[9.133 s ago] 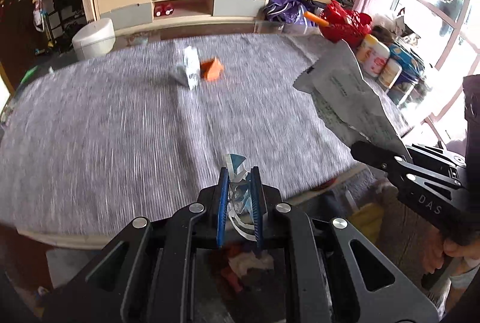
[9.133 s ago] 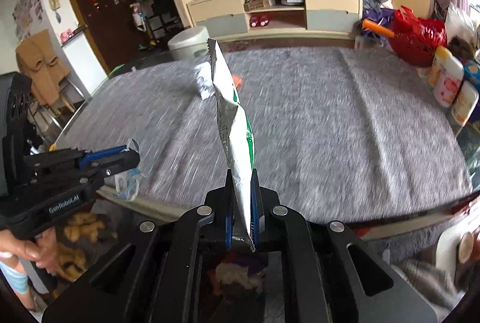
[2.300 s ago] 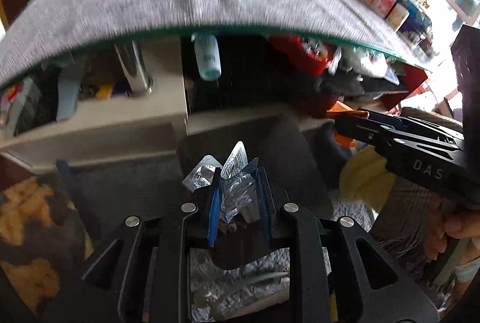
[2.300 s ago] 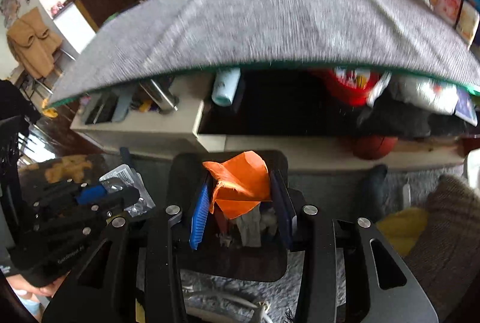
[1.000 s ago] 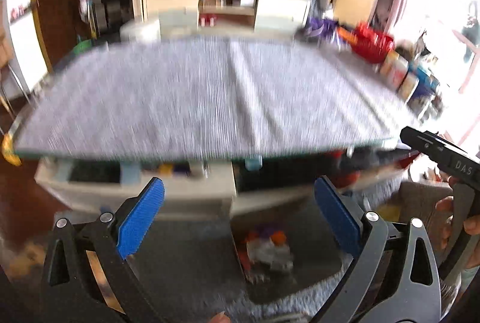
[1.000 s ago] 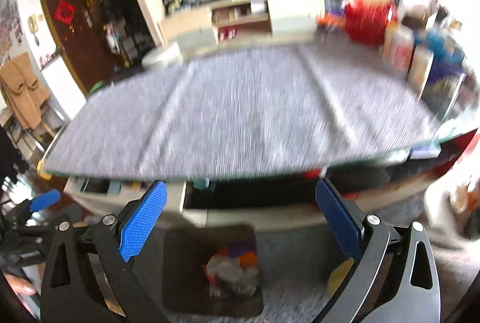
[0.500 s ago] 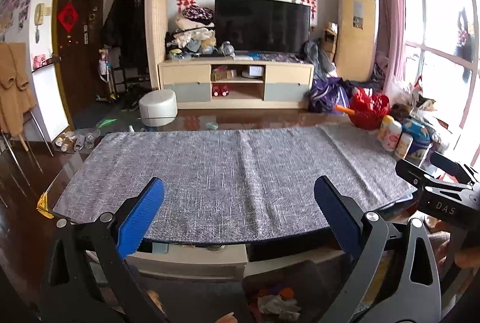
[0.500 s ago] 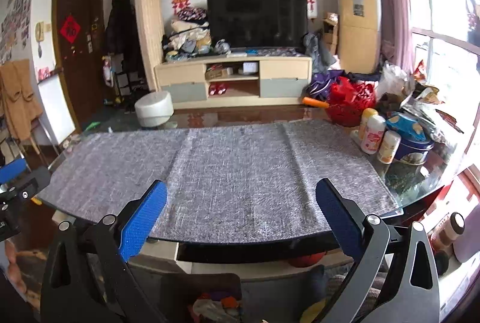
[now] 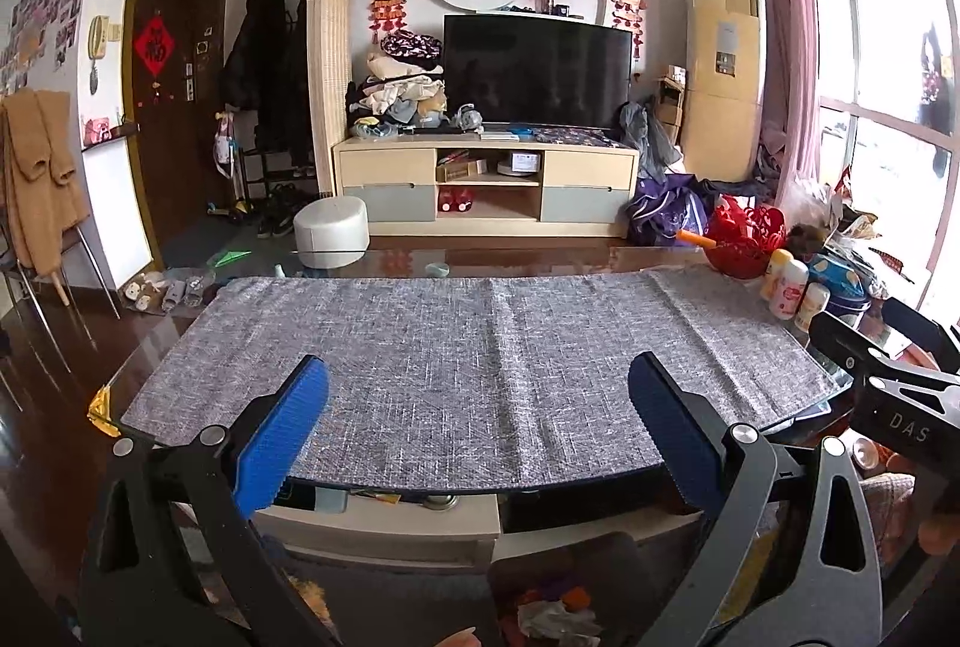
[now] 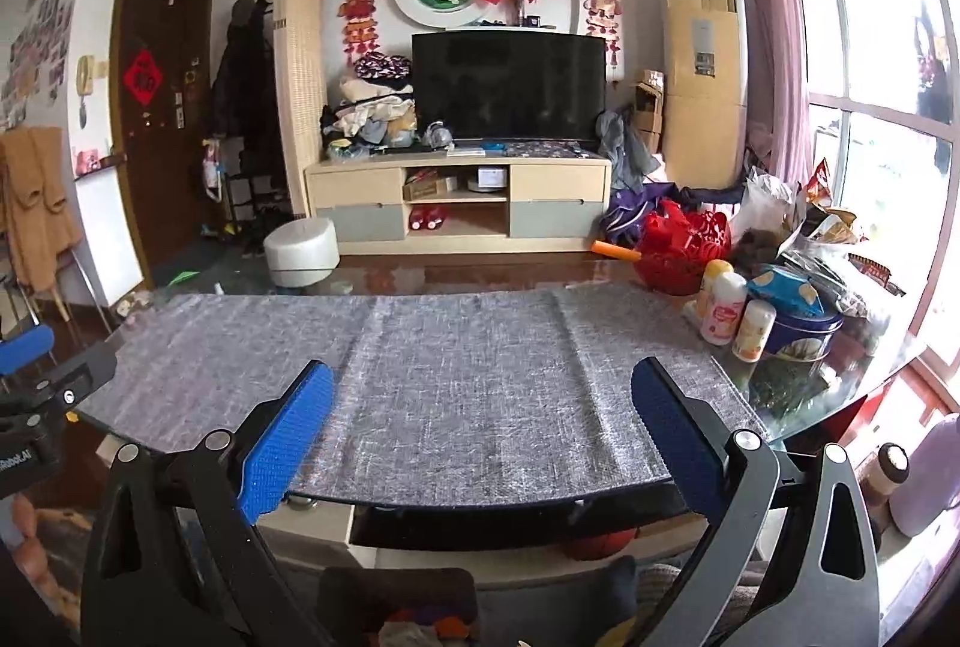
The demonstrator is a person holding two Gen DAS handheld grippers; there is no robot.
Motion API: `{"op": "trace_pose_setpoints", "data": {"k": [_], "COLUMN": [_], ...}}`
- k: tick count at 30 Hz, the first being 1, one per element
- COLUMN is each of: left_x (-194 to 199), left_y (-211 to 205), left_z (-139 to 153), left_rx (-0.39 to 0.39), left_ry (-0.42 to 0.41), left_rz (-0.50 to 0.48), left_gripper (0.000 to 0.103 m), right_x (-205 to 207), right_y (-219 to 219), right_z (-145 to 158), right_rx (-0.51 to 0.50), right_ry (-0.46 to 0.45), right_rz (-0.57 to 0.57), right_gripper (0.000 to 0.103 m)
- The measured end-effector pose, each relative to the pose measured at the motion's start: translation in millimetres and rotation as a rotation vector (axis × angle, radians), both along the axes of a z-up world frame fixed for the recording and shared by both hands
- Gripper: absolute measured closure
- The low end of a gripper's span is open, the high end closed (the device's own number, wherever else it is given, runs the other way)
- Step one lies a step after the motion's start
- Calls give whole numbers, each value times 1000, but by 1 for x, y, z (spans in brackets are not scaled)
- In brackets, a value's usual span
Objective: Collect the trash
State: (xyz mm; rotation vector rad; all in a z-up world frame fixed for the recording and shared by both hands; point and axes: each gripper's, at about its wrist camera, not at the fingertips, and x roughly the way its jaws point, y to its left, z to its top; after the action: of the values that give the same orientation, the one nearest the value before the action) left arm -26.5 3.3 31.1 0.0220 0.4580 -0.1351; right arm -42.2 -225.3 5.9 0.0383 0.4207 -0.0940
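My left gripper (image 9: 480, 437) is open and empty, held in front of the near edge of the grey table mat (image 9: 480, 347). My right gripper (image 10: 480, 434) is open and empty too, level with the same edge. Both hold nothing. A dark bin (image 9: 540, 569) stands on the floor below the table edge, with crumpled trash (image 9: 555, 620) inside it. It also shows in the right wrist view (image 10: 396, 596) with trash (image 10: 420, 629) in it. The right gripper's body shows at the right of the left wrist view (image 9: 888, 395).
Bottles (image 10: 729, 314), a blue tin (image 10: 798, 332) and a red basket (image 10: 684, 242) crowd the table's right end. A white stool (image 9: 331, 231) and TV cabinet (image 9: 486, 194) stand beyond the table. A shelf with clutter lies under the tabletop (image 9: 384, 512).
Both grippers dropped their trash into the bin, opened wide, and rose from the floor to table height. Over the last half second they barely moved.
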Motion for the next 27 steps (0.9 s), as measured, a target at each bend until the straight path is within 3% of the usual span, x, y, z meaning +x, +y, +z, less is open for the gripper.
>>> {"op": "trace_pose_setpoints", "data": {"k": [18,27], "left_x": [-12,-13], "left_y": [2,3], "left_z": [17,14], "left_rx": [-25,-19], "left_ry": [-49,-29], "left_rz": [-9,-12], "left_gripper": [8,8], "right_x": [-7,-10], "right_y": [7,9], "right_z": [13,12], "right_rx": [-5,-11], "right_ry": [-36,-40], "right_rz": [-2,-3], "right_gripper": [3,3]}}
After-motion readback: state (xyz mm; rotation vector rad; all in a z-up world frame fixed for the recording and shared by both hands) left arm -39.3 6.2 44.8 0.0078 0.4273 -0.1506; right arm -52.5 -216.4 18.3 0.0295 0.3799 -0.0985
